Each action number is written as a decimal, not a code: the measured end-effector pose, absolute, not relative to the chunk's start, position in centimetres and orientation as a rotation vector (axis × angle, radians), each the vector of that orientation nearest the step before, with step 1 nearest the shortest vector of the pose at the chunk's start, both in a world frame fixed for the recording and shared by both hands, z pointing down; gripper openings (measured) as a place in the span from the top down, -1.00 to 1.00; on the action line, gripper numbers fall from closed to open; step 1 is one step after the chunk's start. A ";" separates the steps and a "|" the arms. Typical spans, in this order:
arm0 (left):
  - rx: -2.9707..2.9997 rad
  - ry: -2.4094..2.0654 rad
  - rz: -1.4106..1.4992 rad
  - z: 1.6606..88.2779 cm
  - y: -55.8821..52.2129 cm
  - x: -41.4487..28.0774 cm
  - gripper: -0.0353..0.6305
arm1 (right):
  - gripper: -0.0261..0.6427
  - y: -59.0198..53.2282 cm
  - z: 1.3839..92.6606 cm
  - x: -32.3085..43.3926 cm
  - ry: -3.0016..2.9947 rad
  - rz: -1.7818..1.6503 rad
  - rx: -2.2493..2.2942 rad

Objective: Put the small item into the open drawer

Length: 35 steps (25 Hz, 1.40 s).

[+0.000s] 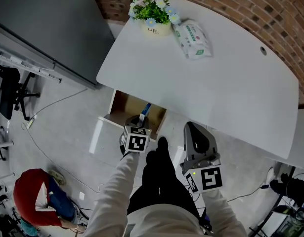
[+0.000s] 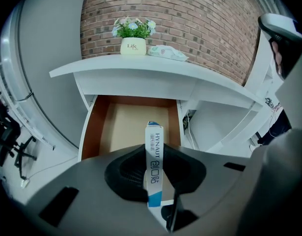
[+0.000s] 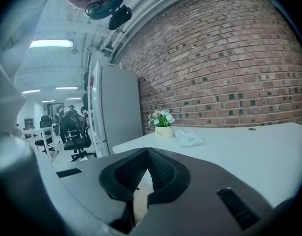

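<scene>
Closest in, the person's sleeves reach forward with a gripper in each hand. The left gripper point(image 2: 153, 154) pinches a small box point(image 2: 154, 132), white with blue ends. The pads press its flat sides and its far end sticks out past the jaws. The box hangs over the front part of the open drawer point(image 2: 91, 129), not resting in it. The drawer is pulled out from under the near left edge of the white desk point(image 1: 231, 83), and its brown bottom shows bare. The right gripper point(image 3: 147, 154) hangs beside the left one, in front of the desk's near edge, jaw tips pressed together on nothing. At the desk's far left corner, by the brick wall point(image 1: 250, 4), stands a flower pot point(image 1: 154, 14), with a pack of tissues point(image 1: 193, 38) just beside it.
</scene>
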<state>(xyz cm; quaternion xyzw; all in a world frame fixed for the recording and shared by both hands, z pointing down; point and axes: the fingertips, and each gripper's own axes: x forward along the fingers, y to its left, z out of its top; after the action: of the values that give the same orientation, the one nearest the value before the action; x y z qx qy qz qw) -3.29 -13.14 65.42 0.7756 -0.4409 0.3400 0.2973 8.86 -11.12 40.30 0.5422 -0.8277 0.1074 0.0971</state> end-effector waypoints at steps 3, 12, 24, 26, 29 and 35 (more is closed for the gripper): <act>2.041 -1.167 0.922 66.6 -13.4 -3.2 0.63 | 0.84 -11.3 40.6 8.9 -2.446 0.330 1.600; 2.020 -1.119 1.000 70.0 -14.5 -2.1 0.63 | 0.84 -11.7 41.7 8.7 -2.429 0.352 1.578; 1.972 -1.098 1.055 73.7 -15.9 -1.3 0.63 | 0.84 -12.4 42.9 8.4 -2.420 0.375 1.559; 1.958 -1.081 1.066 74.6 -15.7 -1.1 0.63 | 0.84 -12.5 43.0 8.4 -2.420 0.376 1.558; 1.943 -1.063 1.088 75.5 -15.7 -0.9 0.63 | 0.84 -12.5 43.2 8.3 -2.418 0.379 1.556; 1.936 -1.048 1.120 76.5 -15.7 0.1 0.63 | 0.84 -12.2 43.6 8.7 -2.406 0.389 1.558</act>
<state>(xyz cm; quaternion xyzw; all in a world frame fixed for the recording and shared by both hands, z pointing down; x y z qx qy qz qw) 0.10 -15.68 76.48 0.7402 -0.4004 0.4282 0.3294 8.68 -12.24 43.59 0.5344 -0.8253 0.1334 0.1245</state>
